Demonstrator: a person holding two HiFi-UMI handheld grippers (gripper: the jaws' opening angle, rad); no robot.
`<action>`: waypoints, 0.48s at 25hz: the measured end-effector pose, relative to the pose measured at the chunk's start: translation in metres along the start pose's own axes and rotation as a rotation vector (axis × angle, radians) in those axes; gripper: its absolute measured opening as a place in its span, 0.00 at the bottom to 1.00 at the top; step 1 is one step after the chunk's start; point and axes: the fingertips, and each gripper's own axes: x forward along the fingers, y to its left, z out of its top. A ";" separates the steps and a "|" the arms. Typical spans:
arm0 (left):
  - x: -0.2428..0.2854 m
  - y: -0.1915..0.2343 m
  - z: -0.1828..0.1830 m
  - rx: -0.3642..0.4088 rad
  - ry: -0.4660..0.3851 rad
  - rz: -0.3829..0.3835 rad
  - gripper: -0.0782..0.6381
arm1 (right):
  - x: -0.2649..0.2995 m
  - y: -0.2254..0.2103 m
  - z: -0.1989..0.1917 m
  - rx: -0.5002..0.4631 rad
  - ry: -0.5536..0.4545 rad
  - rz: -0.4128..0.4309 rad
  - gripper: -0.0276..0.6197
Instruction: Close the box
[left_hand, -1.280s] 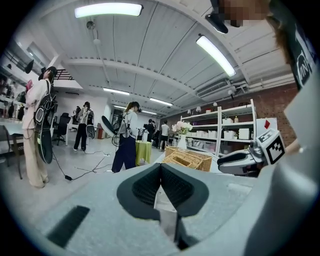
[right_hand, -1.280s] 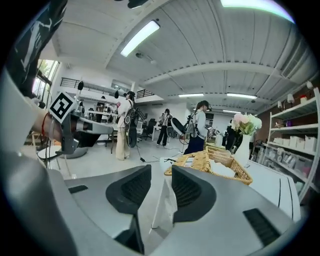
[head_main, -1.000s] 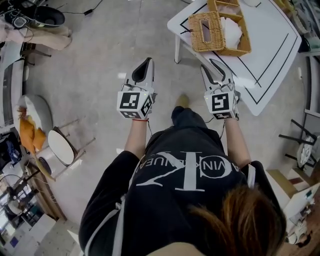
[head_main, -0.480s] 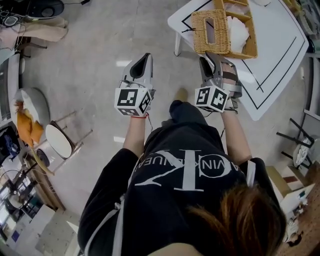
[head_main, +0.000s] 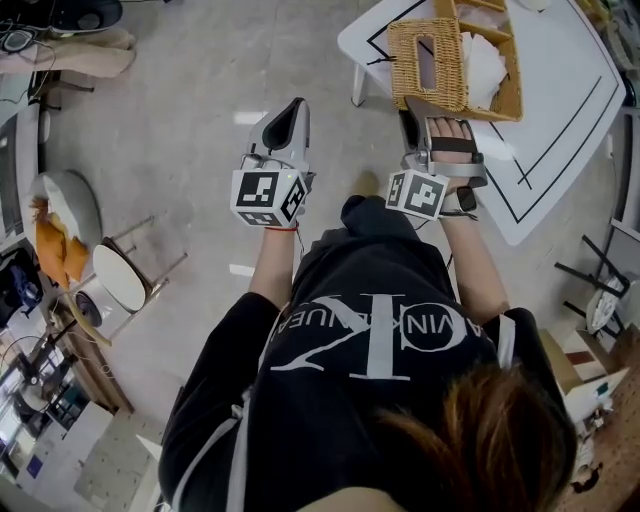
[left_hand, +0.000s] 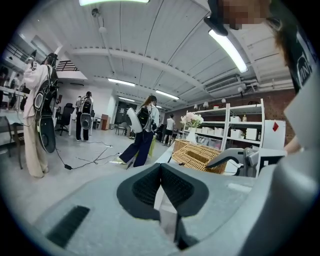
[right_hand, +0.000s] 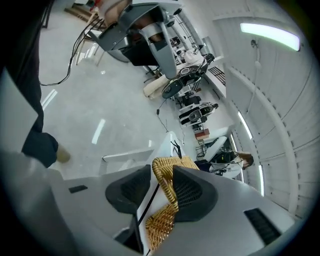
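A wicker box stands on the corner of a white table, with its slotted wicker lid lying open on the left and white paper showing inside on the right. My right gripper is rolled onto its side, its tips at the box's near edge. Its jaws have just been opening, and the wicker rim shows in the gap of the right gripper; no pad visibly presses on it. My left gripper hangs over the floor, left of the table, and the left gripper is shut on nothing.
The box lies ahead and to the right in the left gripper view, with a vase of flowers and shelves behind it. People stand on the open floor. A stool and clutter line the left.
My right gripper has rolled onto its side and sunk toward the box's near edge, and the wicker rim now shows between its jaws. The left gripper has shifted slightly forward.
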 end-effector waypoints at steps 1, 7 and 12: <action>0.002 -0.001 0.000 -0.002 -0.001 -0.001 0.12 | 0.001 0.000 0.000 -0.008 0.000 0.002 0.25; 0.005 0.000 -0.004 -0.010 0.009 0.004 0.12 | -0.001 -0.006 0.004 0.036 -0.046 -0.008 0.23; 0.009 -0.003 0.001 -0.003 0.000 -0.001 0.12 | -0.012 -0.020 0.012 0.157 -0.122 -0.040 0.23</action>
